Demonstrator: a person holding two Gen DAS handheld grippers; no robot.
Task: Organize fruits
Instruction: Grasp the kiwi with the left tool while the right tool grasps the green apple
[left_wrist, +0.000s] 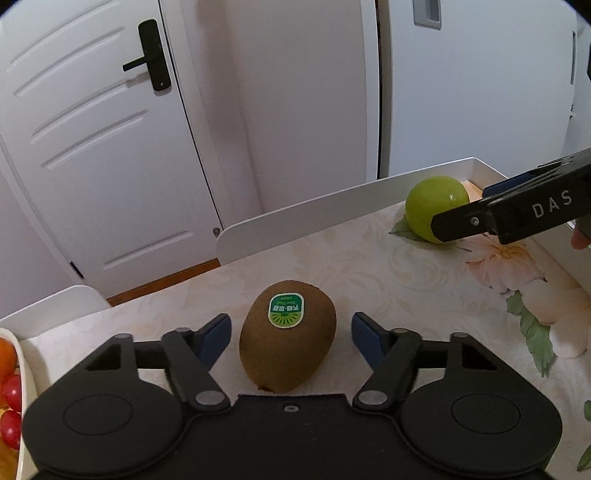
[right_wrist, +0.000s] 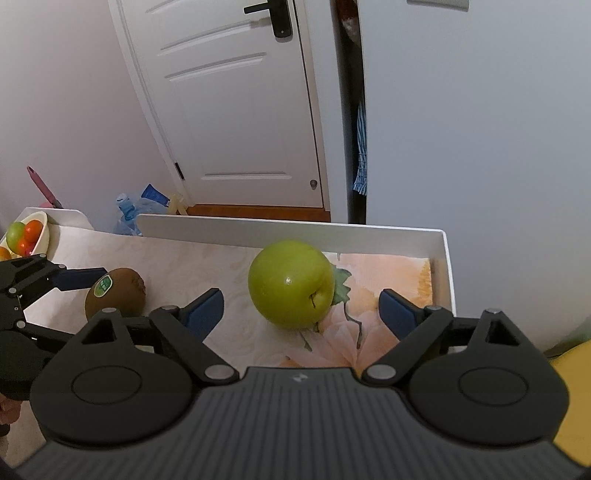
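- While both grippers sit low over the flowered tabletop (left_wrist: 332, 258), each one frames a fruit: the left gripper (left_wrist: 291, 334) is spread wide with a kiwi (left_wrist: 287, 338) lying between its blue pads (left_wrist: 216, 338), a gap showing on either side.
- From the right wrist view, the right gripper (right_wrist: 301, 310) is likewise released, its pads well clear of a green apple (right_wrist: 291, 283) resting stem toward the camera on the peach flower print.
- Only the right view shows the floor clutter behind the table: plastic bottles (right_wrist: 127, 212) and a pink handle (right_wrist: 42, 186) by the white door (right_wrist: 229, 110).
- That view also shows more of the cream fruit bowl (right_wrist: 40, 232), at the table's far left corner; the left view catches only its rim and cherry tomatoes (left_wrist: 11, 406).
- On the kiwi, a green sticker (left_wrist: 285, 310) carries print too small to read.
- Seen from the left view, the right gripper's finger bears the letters "DAS" (left_wrist: 552, 205).
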